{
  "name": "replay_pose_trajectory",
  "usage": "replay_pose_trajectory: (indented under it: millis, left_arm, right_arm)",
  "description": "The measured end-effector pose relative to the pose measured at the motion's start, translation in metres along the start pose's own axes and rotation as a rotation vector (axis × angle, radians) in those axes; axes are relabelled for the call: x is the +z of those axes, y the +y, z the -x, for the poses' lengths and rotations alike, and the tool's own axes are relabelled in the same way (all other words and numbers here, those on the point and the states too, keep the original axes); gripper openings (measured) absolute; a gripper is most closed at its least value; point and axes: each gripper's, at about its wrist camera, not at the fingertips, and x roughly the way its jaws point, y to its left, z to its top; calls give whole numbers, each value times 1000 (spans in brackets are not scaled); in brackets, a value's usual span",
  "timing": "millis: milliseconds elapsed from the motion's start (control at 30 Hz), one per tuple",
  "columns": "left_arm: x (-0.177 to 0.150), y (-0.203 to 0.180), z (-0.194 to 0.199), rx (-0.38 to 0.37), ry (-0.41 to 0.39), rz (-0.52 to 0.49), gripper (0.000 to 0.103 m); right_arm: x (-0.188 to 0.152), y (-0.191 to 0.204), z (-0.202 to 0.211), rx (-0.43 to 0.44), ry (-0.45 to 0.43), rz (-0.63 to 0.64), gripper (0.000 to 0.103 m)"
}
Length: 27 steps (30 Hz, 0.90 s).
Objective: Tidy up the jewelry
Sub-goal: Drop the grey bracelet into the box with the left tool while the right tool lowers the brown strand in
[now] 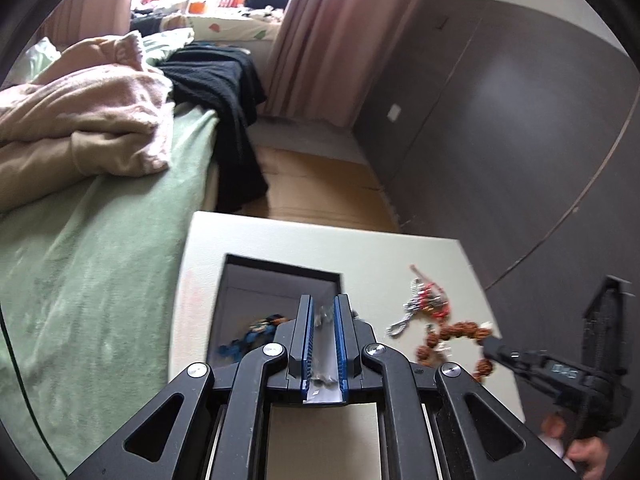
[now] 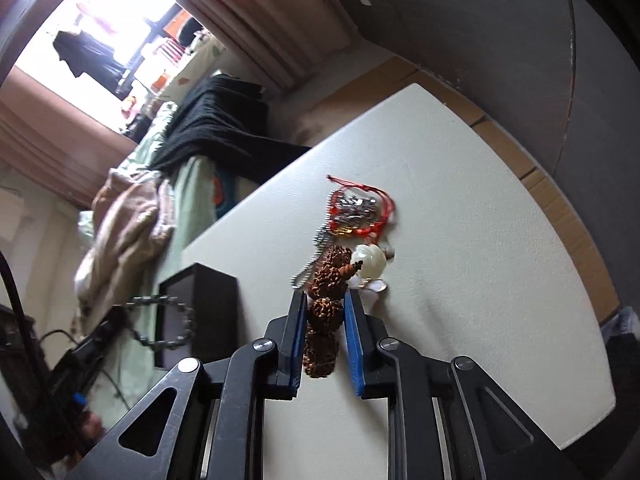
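Observation:
My right gripper (image 2: 325,296) is shut on a bracelet of knobbly brown seed beads (image 2: 322,312), which trails up to a white bead (image 2: 369,261) over the white table (image 2: 460,240). Just beyond lie a red-corded silver piece (image 2: 358,210) and a ball chain (image 2: 316,256). My left gripper (image 1: 324,300) is shut on a grey metal-bead bracelet (image 2: 168,320), whose loop hangs by the open black box (image 1: 280,280). A blue piece (image 1: 256,332) lies inside that box. From the left wrist, the right gripper (image 1: 490,346) shows at the brown beads (image 1: 460,330).
A bed with a green sheet (image 1: 100,280), a pink blanket (image 1: 80,120) and a black garment (image 1: 224,92) runs along the table's left side. Cardboard (image 1: 320,184) covers the floor beyond, with dark cabinet doors (image 1: 520,120) and pink curtains (image 1: 328,40) behind.

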Motion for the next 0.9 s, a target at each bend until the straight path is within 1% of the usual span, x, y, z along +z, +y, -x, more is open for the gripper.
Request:
replay_pose_trajectory:
  millis: [133,233,400,433,467,500,533,567,600,633,667,800,900]
  left_arm:
    - [0,21,1,13,4,89,11]
    - [0,29,3,12,10,112,11]
    - [1,33,6,8,11,132,11]
    - [1,33,6,6,16,133,12]
    - [2,33,6,6,21,132,15]
    - [2,34,6,5,23,133,28]
    - [2,34,7,1,18,137,49]
    - [3,35,9,0,8,142,59]
    - [3,36,13,0,-18,150,72]
    - [4,37,16,0,-35,153,77]
    - [6,37,20,-2,-52,153,77]
    - [12,47,30,13,-82,167,78]
    - [16,61,35,-11,-93,215,78]
  right_arm:
    - [-1,11,5,36,-20,13,20]
    - [-3,16,9,63,-26,26,20]
    - [-7,34,19,140,-49,60,20]
    - [-8,38,22,156,-57,71,20]
    - [-8,42,24,174,-61,80,20]
    - [-9,45,25,195,-63,83,20]
    - [-9,49,25,215,-63,86,20]
    - [-10,53,25,230,-63,92,20]
    - [-10,59,24,246,-63,101,20]
    - [-11,65,24,262,-62,111,20]
    - [-11,70,23,272,-63,122,20]
    - [-10,97,17,297,-68,177,20]
    - [-12,115,9,304,-59,210,20]
